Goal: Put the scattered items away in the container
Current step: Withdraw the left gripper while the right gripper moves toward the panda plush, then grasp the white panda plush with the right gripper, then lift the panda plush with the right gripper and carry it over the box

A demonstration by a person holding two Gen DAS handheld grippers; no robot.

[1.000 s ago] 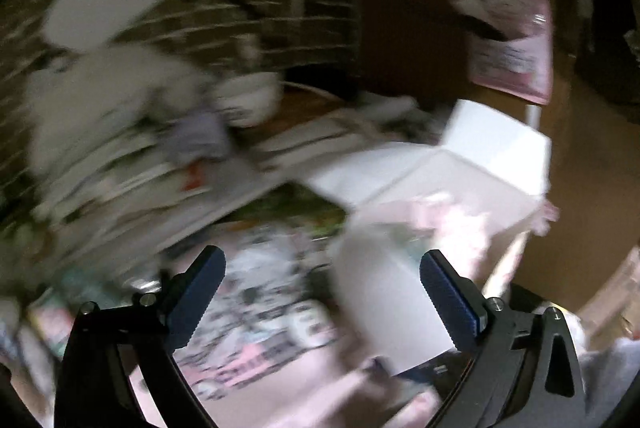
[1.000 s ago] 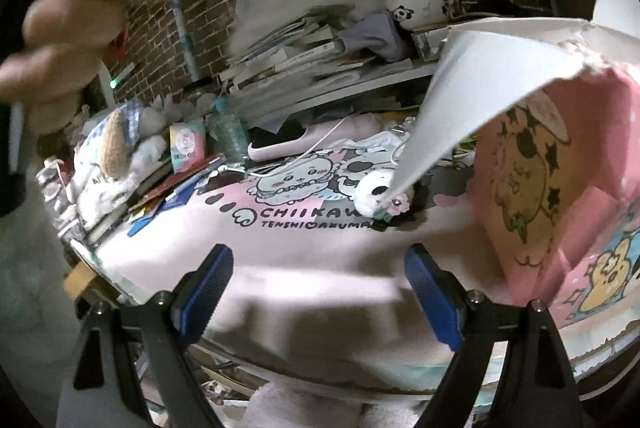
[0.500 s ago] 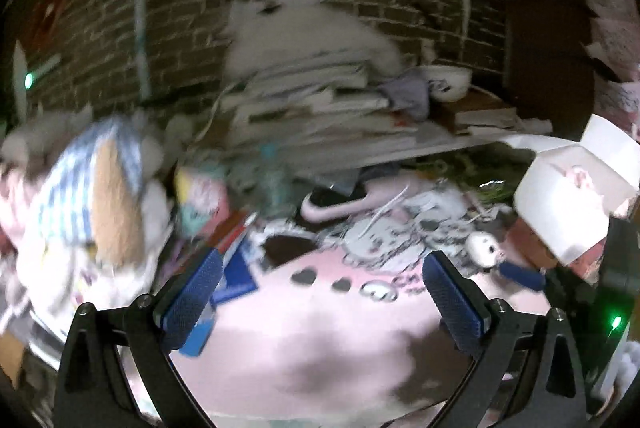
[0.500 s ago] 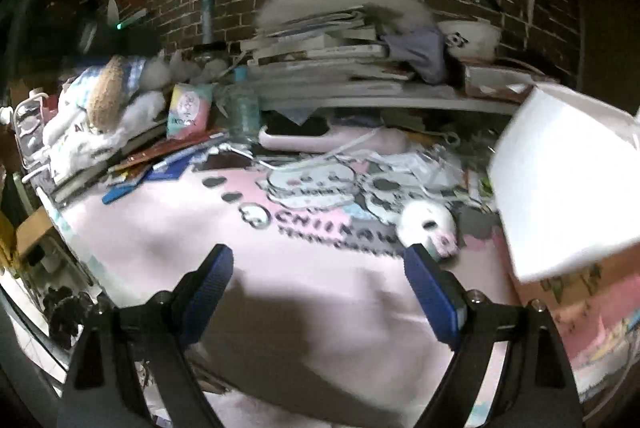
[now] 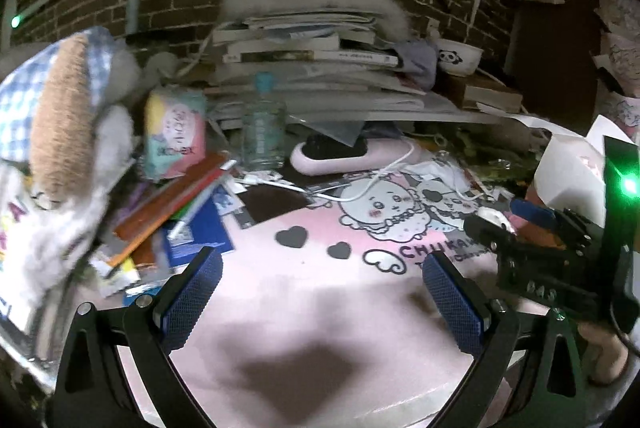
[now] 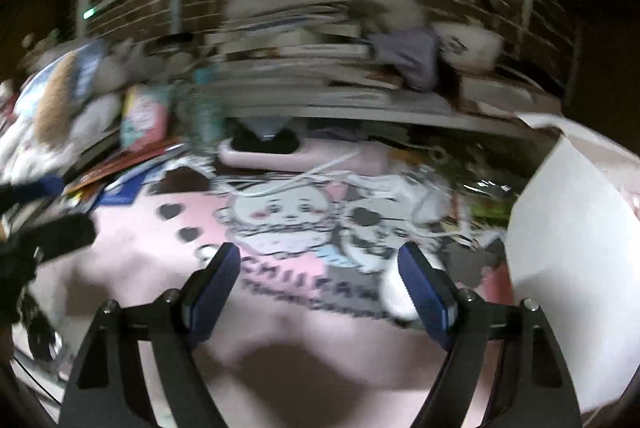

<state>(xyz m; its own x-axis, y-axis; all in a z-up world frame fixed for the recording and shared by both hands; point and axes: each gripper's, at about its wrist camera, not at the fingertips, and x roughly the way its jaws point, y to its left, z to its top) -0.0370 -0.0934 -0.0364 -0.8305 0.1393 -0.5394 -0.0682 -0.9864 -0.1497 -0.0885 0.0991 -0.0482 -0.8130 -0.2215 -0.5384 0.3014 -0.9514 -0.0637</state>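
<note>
A pink cartoon desk mat (image 5: 320, 308) covers the table. My left gripper (image 5: 322, 294) hangs open over its bare middle, nothing between the fingers. My right gripper (image 6: 320, 284) is low over the mat and its jaws are closing. A small white round toy (image 6: 394, 292) lies just inside its right fingertip, partly hidden, with no pad pressing on it. The left wrist view shows the same toy (image 5: 492, 216) at the right gripper's (image 5: 520, 224) tips. The white cardboard box (image 6: 560, 268) with open flaps stands at the right, also seen as the box (image 5: 568, 172).
Pencils and notebooks (image 5: 180, 212) lie at the mat's left, next to a tissue pack (image 5: 174, 136), a plastic bottle (image 5: 262, 128) and a plush toy (image 5: 60, 116). A pink tray (image 5: 352, 156) with a white cable sits behind. A stack of books (image 5: 312, 60) fills the back.
The left wrist view swung from the white box leftward across the mat and sank. The right gripper moved toward the small white toy, and its jaws stand narrower.
</note>
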